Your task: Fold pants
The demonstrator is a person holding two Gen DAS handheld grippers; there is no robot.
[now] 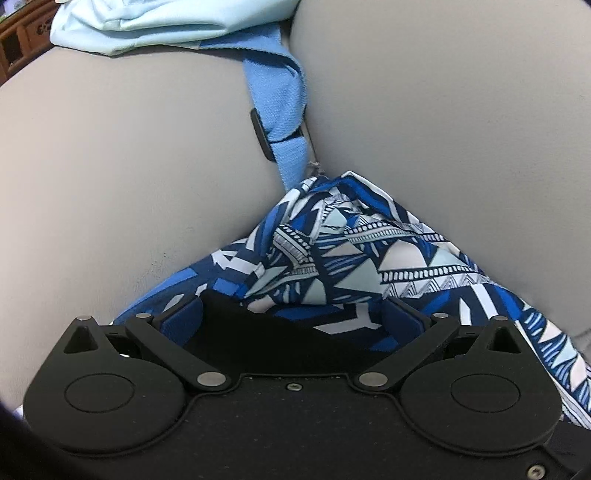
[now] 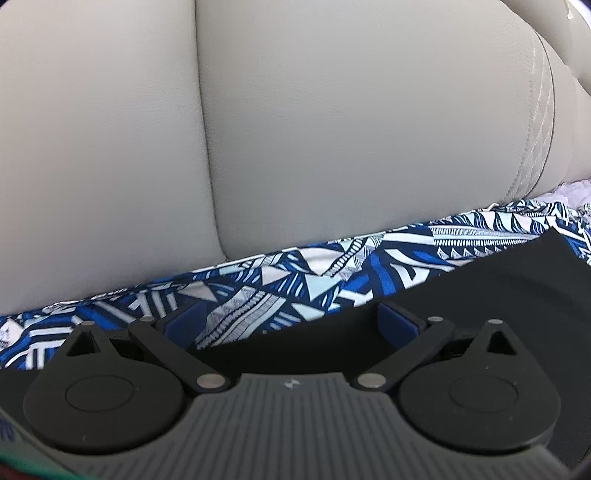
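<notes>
The pants (image 1: 354, 254) are thin cloth printed in blue, navy and white triangles, lying bunched on a grey sofa seat. My left gripper (image 1: 295, 314) stands open at the near edge of the bunch, its blue fingers (image 1: 188, 314) wide apart with cloth lying between them. In the right wrist view the pants (image 2: 295, 280) stretch as a band from lower left to upper right along the cushion's foot. My right gripper (image 2: 290, 317) is open too, low over the cloth, with printed fabric showing between its fingers (image 2: 395, 317).
Grey sofa cushions (image 1: 129, 166) meet at a seam (image 2: 203, 122). A blue strap (image 1: 280, 118) with a black buckle lies in the gap between cushions. A pale blue garment (image 1: 140, 22) sits at the back left. A black flat body (image 2: 517, 280) crosses the right side.
</notes>
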